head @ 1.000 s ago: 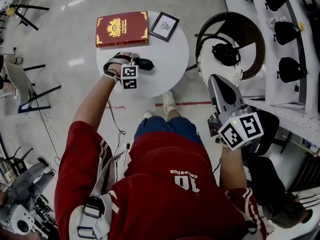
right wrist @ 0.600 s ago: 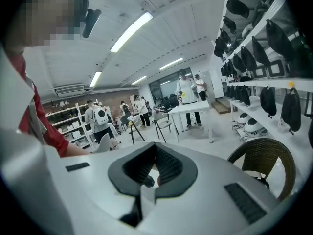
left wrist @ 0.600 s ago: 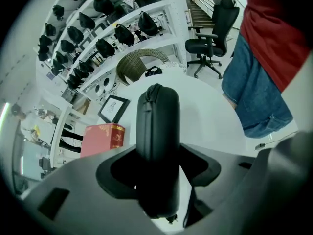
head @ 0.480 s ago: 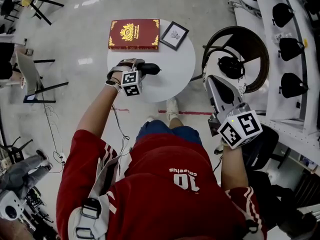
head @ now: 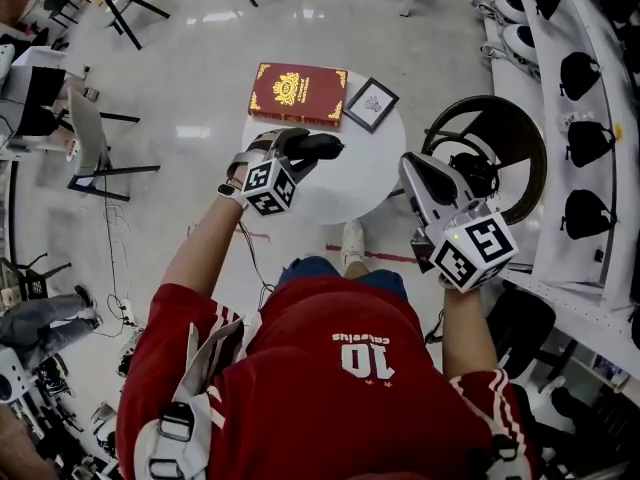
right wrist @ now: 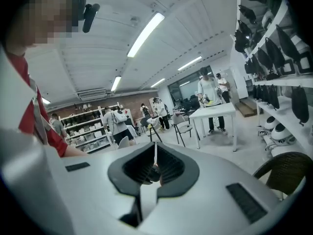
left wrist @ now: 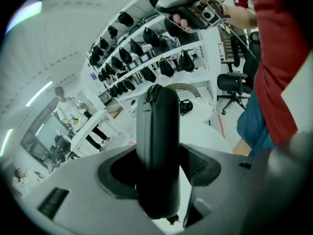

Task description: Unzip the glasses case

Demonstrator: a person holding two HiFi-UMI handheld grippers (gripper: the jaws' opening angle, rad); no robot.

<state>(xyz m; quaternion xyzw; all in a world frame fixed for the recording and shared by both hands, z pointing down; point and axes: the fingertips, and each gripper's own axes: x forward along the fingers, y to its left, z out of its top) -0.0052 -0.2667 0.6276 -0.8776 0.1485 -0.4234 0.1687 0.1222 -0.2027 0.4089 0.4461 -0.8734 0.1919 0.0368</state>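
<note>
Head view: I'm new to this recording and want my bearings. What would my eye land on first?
First, the black glasses case, clamped between the jaws of the left gripper over the small round white table. Beyond it on the table lie a red book with gold ornament and a small black-framed picture. The right gripper, jaws shut and empty, hangs by the table's right edge.

Now aloft: glasses case (head: 322,147) in left tongs (head: 297,154)
</note>
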